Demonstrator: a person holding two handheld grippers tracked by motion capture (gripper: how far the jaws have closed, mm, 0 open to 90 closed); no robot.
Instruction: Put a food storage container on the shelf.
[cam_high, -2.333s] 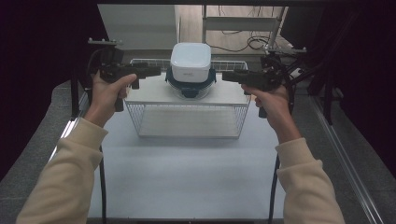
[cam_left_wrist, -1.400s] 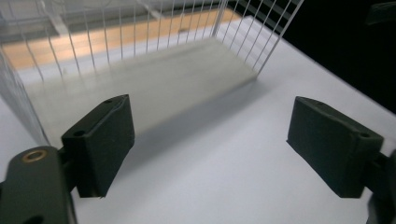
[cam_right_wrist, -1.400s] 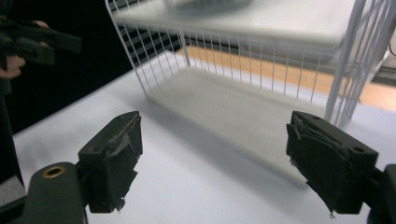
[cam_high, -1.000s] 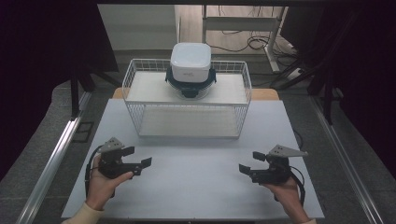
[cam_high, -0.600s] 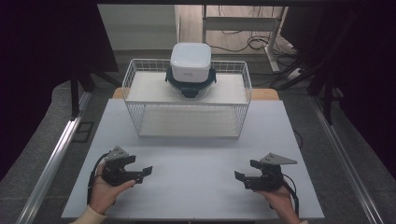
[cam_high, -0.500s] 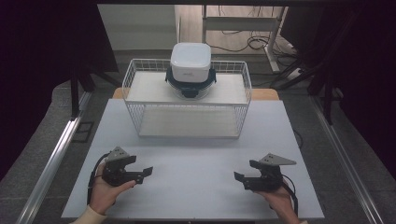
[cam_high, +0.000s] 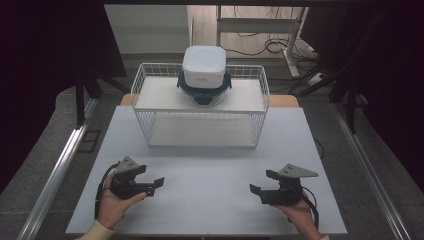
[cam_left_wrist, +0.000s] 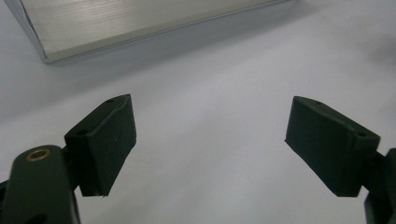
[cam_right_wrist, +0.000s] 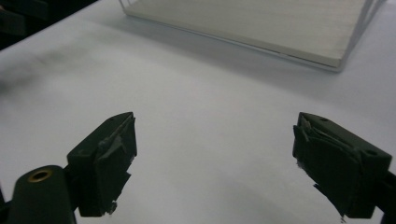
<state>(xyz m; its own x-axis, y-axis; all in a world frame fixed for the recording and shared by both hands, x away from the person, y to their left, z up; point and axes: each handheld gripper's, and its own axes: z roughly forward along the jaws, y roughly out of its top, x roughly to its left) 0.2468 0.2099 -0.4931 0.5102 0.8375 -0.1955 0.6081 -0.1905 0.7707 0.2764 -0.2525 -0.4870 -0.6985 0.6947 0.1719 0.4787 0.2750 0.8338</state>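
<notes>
Left gripper (cam_high: 152, 184) low at the near left of the table (cam_high: 210, 175), jaws wide apart on nothing, bare white surface between them in the left gripper view. Right gripper (cam_high: 259, 191) mirrored at the near right, also spread and empty, pads (cam_right_wrist: 112, 154) looking worn and frayed in its own view. Both pointed inward toward each other, resting in the hands close to the table's front edge: likely a parked, neutral pose, well clear of the work. Farther out, a white wire basket (cam_high: 145, 95) at the far middle of the table, with a pale board across its top. On that board, centred, a food container (cam_high: 203, 75): rounded-square, white lid or upper box, dark blue clip-lock rim, clear lower body, sitting upright and well apart from both grippers. Judged as set where either side could reach it evenly.
</notes>
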